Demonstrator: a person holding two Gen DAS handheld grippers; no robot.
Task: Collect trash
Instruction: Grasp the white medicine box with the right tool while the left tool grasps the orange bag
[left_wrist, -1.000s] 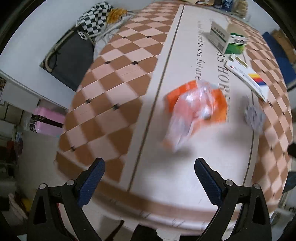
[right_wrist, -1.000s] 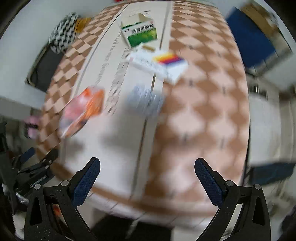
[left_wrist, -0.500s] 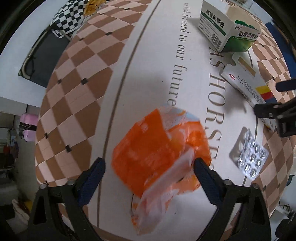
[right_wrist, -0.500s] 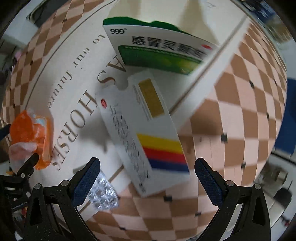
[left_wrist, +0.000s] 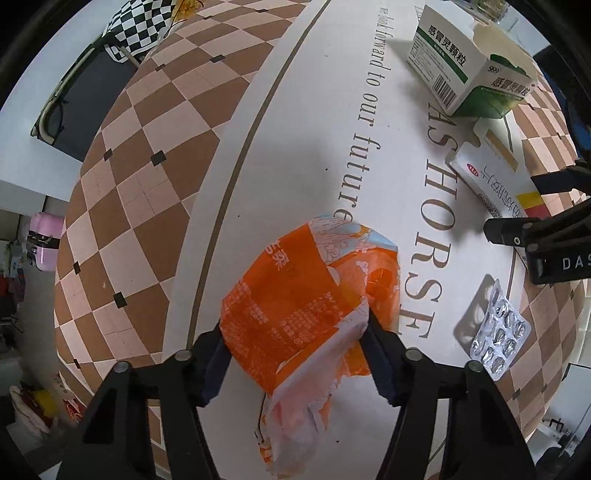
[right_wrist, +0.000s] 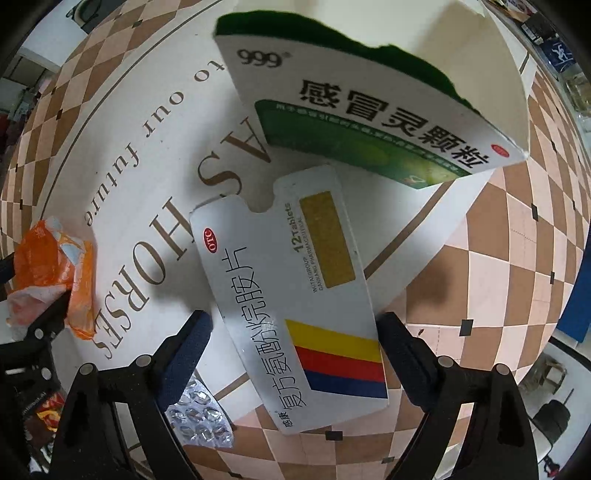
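Orange wrapper (left_wrist: 306, 314): crumpled plastic with white print and a pale torn tail, lying at 6 o'clock in the left view. Blister pack (left_wrist: 498, 338): silver foil, flat, at 4 o'clock. Flat box (right_wrist: 295, 310): white carton with yellow, red and blue stripes, open end flap, lying flat mid-frame in the right view. Green box (right_wrist: 369, 110): green-and-white carton, top torn open, at 12 o'clock, just beyond the flat box.
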